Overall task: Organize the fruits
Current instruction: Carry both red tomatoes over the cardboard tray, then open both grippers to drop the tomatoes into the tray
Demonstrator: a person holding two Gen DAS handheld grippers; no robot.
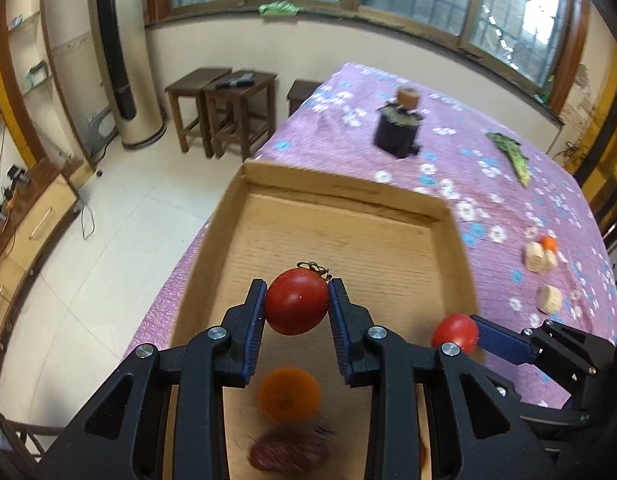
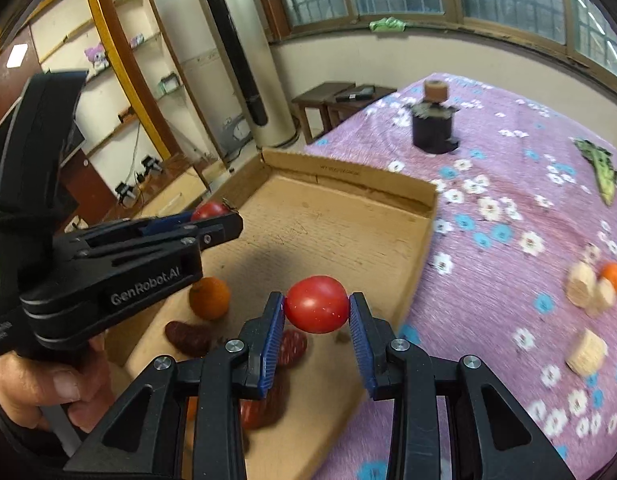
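Observation:
My left gripper [image 1: 297,304] is shut on a dark red tomato [image 1: 297,306] with a dry stem, held above the shallow cardboard tray [image 1: 340,196]. My right gripper [image 2: 317,310] is shut on a brighter red tomato [image 2: 317,304] over the tray's right part [image 2: 408,196]. Each gripper shows in the other's view: the right one with its tomato [image 1: 454,333], the left one with its tomato [image 2: 209,211]. In the tray lie an orange [image 2: 209,297], also in the left wrist view [image 1: 289,395], and dark red fruits [image 2: 188,336], also in the left wrist view [image 1: 286,452].
The tray lies on a purple flowered bedspread [image 2: 508,240]. On the bedspread are a black pot with a cork [image 2: 433,128], a green bitter gourd [image 2: 602,172], a small orange [image 2: 614,276] and pale cork pieces [image 2: 586,352]. Wooden stools [image 1: 224,108] stand beyond the bed.

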